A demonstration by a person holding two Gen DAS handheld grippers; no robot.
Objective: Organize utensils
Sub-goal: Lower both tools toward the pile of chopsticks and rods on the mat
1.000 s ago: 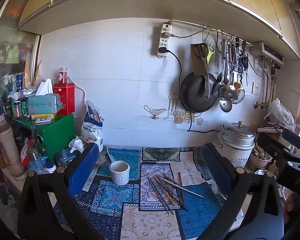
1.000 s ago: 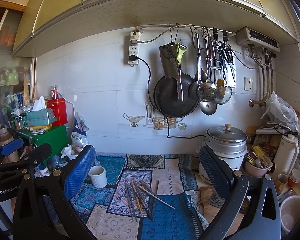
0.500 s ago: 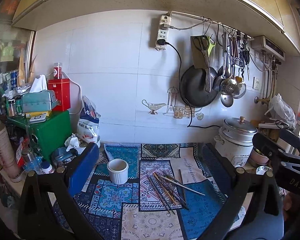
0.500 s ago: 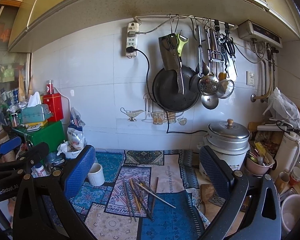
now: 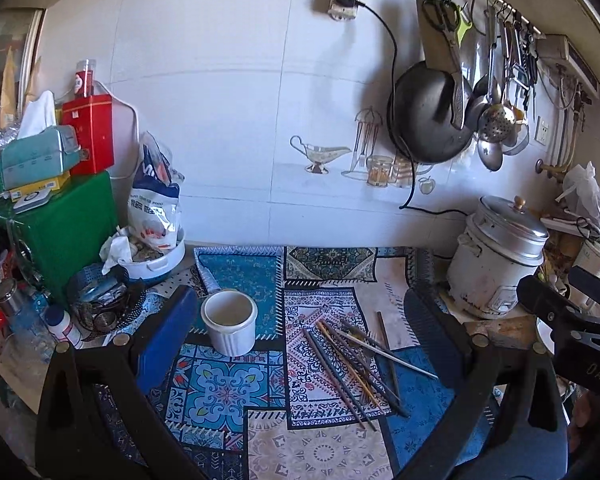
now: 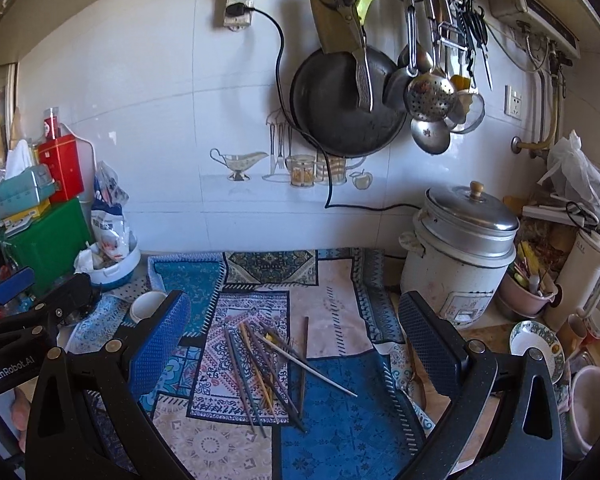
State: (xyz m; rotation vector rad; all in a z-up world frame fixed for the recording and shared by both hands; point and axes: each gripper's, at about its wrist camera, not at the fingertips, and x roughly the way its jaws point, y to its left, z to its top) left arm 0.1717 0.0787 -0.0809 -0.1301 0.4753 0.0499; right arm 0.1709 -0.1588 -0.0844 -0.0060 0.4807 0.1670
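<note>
Patterned mat (image 5: 228,392), loose chopsticks (image 5: 352,368), perhaps empty white cup (image 5: 230,322), both grippers' jaws apart

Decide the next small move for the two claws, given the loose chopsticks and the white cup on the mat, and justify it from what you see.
Probably lower the right claw onto the chopsticks. Both it and the left claw are open and empty, above the patterned mat. The chopsticks lie scattered, none yet in the empty white cup to their left, and they sit between the right claw's fingers in its view.
</note>
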